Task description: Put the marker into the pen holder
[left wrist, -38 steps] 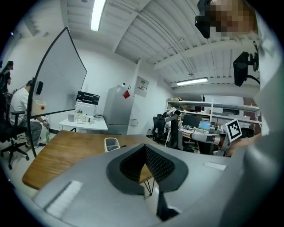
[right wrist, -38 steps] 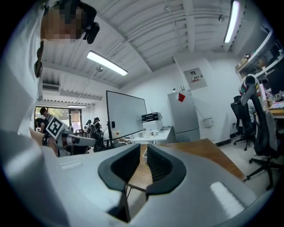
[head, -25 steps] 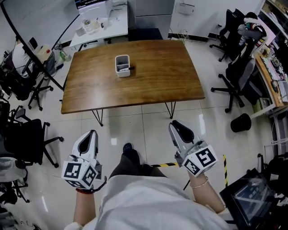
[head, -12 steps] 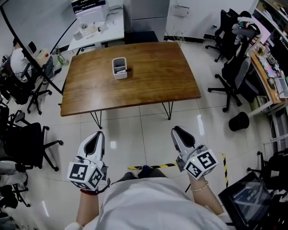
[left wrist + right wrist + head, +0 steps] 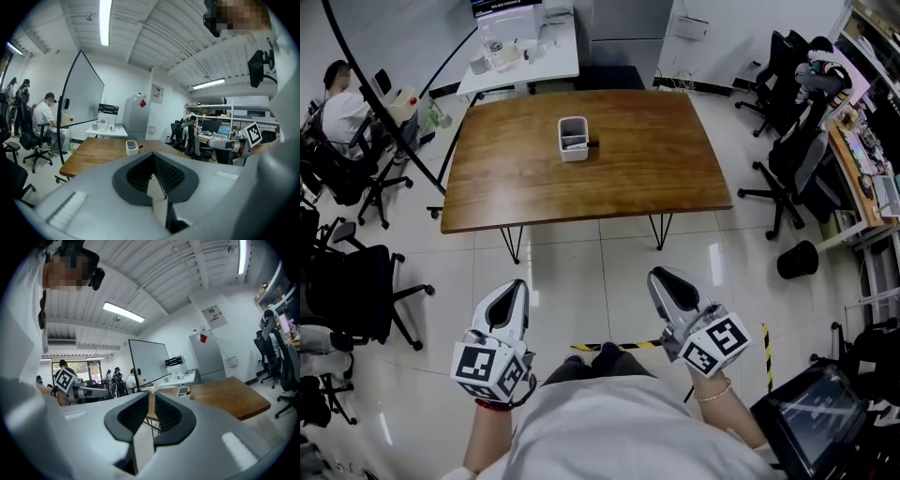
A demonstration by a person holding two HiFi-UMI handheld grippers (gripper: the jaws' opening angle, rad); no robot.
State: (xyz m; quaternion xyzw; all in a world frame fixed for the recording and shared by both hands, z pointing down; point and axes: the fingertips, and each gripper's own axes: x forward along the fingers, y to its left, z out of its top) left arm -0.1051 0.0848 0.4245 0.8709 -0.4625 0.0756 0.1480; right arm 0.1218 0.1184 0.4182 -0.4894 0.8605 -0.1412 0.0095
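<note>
Reaching for the short black marker [image 5: 592, 143], lying at the right side of the white rectangular pen holder [image 5: 573, 139] on the brown wooden desk [image 5: 656, 159], could topple that holder; left tool [image 5: 516, 289] clenched empty, right tool [image 5: 664, 277] closing on nothing.

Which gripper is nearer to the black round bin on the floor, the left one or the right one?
Right. The right gripper, its empty jaws closing, hangs left of the black round bin; the left gripper is farther left still, beyond the right one.
</note>
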